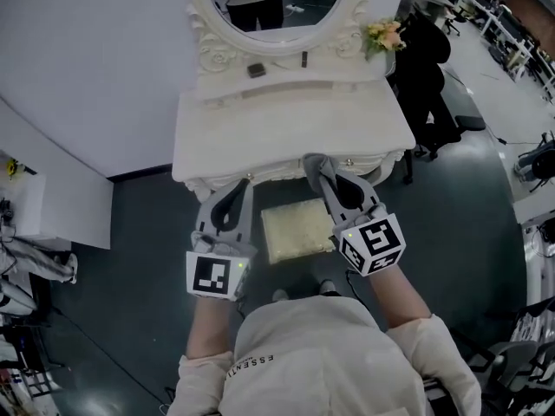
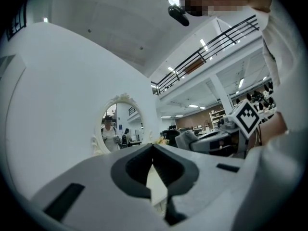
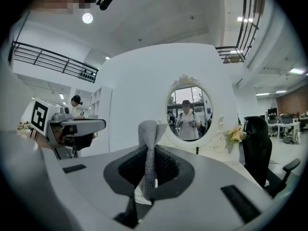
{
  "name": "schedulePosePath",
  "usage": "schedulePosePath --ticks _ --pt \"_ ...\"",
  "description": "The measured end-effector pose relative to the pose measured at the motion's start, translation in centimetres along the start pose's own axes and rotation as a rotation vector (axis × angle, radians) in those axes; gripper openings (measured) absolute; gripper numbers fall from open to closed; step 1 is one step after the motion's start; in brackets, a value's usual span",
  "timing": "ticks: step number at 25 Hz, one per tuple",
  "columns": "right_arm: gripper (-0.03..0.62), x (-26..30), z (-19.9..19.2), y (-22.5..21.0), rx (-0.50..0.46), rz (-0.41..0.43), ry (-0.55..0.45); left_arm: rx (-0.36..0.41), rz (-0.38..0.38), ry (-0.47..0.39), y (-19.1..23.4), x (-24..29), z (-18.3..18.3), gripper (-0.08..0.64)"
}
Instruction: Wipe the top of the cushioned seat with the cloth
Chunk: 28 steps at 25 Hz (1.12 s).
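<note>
The cushioned seat (image 1: pixel 297 230) is a cream square stool, partly tucked under the white vanity table (image 1: pixel 286 120) in front of me. Both grippers are raised over the table's front edge, above the seat. My right gripper (image 1: pixel 319 166) is shut on a grey cloth (image 3: pixel 148 134); the cloth stands up as a narrow strip between the jaws of the right gripper (image 3: pixel 150 148). My left gripper (image 1: pixel 241 185) hovers beside the seat's left edge. In its own view the left gripper (image 2: pixel 153 149) has its tips together and holds nothing.
An oval mirror (image 1: pixel 277 7) stands at the back of the table, with a small dark object (image 1: pixel 256 70) and a bunch of flowers (image 1: pixel 384 35) near it. A black office chair (image 1: pixel 425 76) is to the right, a white cabinet (image 1: pixel 52 206) to the left.
</note>
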State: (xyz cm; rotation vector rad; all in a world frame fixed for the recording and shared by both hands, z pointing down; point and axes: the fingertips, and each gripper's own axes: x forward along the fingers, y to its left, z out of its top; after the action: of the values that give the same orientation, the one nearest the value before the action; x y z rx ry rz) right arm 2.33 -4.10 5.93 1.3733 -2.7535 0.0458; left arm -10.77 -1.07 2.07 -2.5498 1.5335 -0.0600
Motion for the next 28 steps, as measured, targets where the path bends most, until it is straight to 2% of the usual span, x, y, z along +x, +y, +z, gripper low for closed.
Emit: schedulePosePath --ticks 7,10,17,23,26,28 --pt "0.031 -0.9 1.5 0.2 -0.025 0.000 -0.032 0.037 0.008 0.016 0.0 -1.1 1.1 0.002" --pt "0.031 -1.1 1.3 0.4 -0.039 0.010 -0.033 0.031 0.020 0.017 -0.1 -1.2 1.3 0.002" --pt "0.030 -1.2 0.9 0.6 -0.050 0.022 -0.034 0.009 0.040 0.038 -0.1 -1.3 0.7 0.002" --pt "0.029 -1.8 0.7 0.2 -0.033 0.013 -0.040 0.041 0.034 0.055 -0.1 -1.6 -0.2 0.002" --pt "0.029 -1.5 0.5 0.1 -0.031 0.011 -0.039 0.017 0.043 0.071 0.0 -1.5 -0.7 0.002" --pt "0.029 -1.4 0.4 0.1 -0.031 0.011 -0.037 0.038 0.035 0.074 0.0 -1.4 -1.0 0.002"
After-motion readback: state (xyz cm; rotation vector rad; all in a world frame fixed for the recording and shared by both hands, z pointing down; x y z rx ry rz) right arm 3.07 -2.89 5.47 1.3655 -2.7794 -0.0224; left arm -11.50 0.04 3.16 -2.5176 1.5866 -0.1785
